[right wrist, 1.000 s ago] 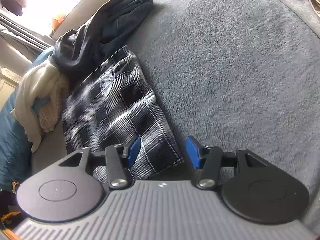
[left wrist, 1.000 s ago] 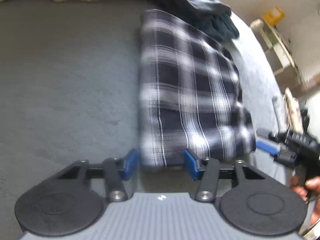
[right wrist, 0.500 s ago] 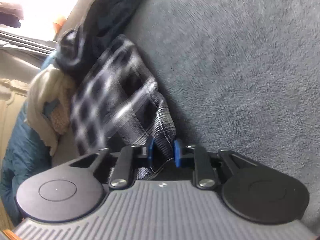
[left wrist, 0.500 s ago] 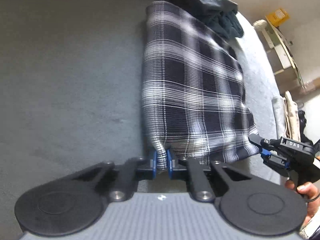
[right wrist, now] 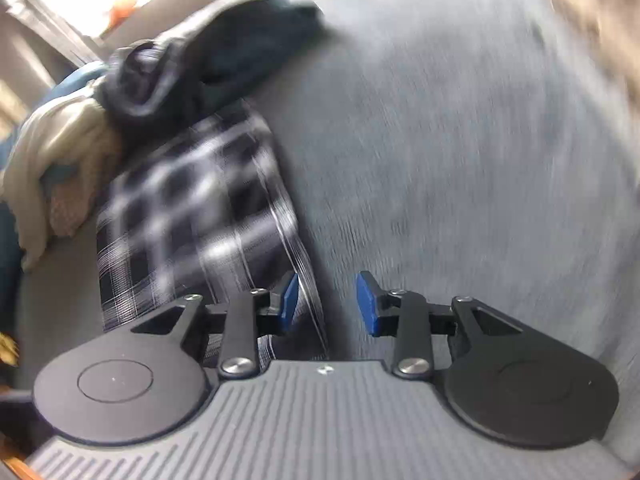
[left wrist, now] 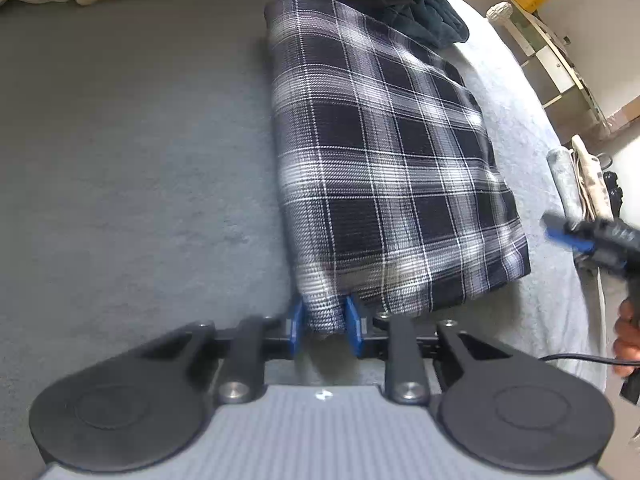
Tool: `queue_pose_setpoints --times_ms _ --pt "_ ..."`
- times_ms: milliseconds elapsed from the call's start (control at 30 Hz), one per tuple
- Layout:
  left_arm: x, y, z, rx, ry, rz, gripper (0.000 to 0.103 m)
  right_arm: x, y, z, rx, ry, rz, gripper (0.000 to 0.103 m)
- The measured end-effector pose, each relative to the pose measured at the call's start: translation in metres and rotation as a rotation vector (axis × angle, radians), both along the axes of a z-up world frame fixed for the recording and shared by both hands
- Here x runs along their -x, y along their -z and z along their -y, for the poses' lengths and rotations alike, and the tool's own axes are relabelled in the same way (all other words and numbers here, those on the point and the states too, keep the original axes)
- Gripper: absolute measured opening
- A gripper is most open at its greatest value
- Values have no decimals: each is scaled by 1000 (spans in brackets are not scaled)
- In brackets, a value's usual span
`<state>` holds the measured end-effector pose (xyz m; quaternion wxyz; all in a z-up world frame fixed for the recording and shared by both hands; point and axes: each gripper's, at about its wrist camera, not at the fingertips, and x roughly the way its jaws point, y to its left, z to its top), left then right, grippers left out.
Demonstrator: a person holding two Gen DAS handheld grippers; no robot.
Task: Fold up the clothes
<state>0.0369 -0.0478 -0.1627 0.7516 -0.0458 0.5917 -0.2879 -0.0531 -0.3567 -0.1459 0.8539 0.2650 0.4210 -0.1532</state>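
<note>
I've just been easing both jaws apart: my left gripper (left wrist: 325, 325) loosely brackets the near corner of the folded plaid shirt (left wrist: 384, 168) on the bed (left wrist: 132, 152), my right gripper (right wrist: 327, 303) has released, so next I'd withdraw cleanly.

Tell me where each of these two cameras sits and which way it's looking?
Left wrist view: sits on the left gripper, looking forward and down over the plaid garment on the grey blanket; its blue fingers straddle the garment's near corner; the right gripper and a hand show at right.
Right wrist view: sits on the right gripper, blurred, looking down along the garment's edge; jaws parted.
Shared: the plaid garment, the dark clothes pile, the blanket.
</note>
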Motion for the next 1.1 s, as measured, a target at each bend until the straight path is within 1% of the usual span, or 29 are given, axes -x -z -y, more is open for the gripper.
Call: queue_pose_setpoints --times_ms 33,67,133,167,233,267,300,367,433,500,567,633,667,733,800,867,900,967,1100 --pt "2 -3 -1 -10 7 11 28 1 -7 -6 38 -27 34 32" --pt "7 -6 -2 -22 21 32 30 0 -13 -10 46 -65 73 32" --pt "15 -13 -1 -64 58 82 35 -6 -19 -21 29 -149 147 31" --pt "19 -16 0 -84 76 106 39 -10 -17 -27 25 -185 151 30" --pt "25 -22 -4 -110 80 143 40 -17 -9 -38 44 -238 114 30" --pt "28 -26 -6 -123 81 161 40 -17 1 -43 55 -258 70 30" --pt "28 -29 -8 -126 68 177 40 -17 12 -45 59 -267 5 28" --pt "27 -39 -13 -118 29 226 40 -10 26 -52 91 -283 -91 24" --pt "25 -50 -18 -93 -7 275 40 -1 15 -57 127 -296 -52 25" --pt "20 -58 -16 -57 -28 303 41 3 -1 -60 175 -300 -6 25" --pt "11 -59 -3 -49 -17 304 44 1 -15 -62 221 -303 41 25" --pt "5 -59 12 -55 13 315 50 -5 -28 -62 260 -310 96 25" --pt "3 -59 20 -58 28 320 54 -13 -34 -63 279 -314 118 25" --pt "4 -51 30 -70 52 312 54 -33 -40 -65 305 -316 151 25" --pt "6 -43 40 -81 75 305 54 -53 -42 -68 293 -317 199 25" --pt "7 -35 49 -92 98 298 55 -73 -33 -67 275 -328 231 25" --pt "9 -31 52 -102 99 298 55 -80 -28 -67 267 -335 233 25" --pt "11 -29 52 -102 98 300 57 -87 -12 -62 245 -344 201 25" --pt "9 -28 50 -88 100 290 59 -81 21 -35 179 -292 78 25"
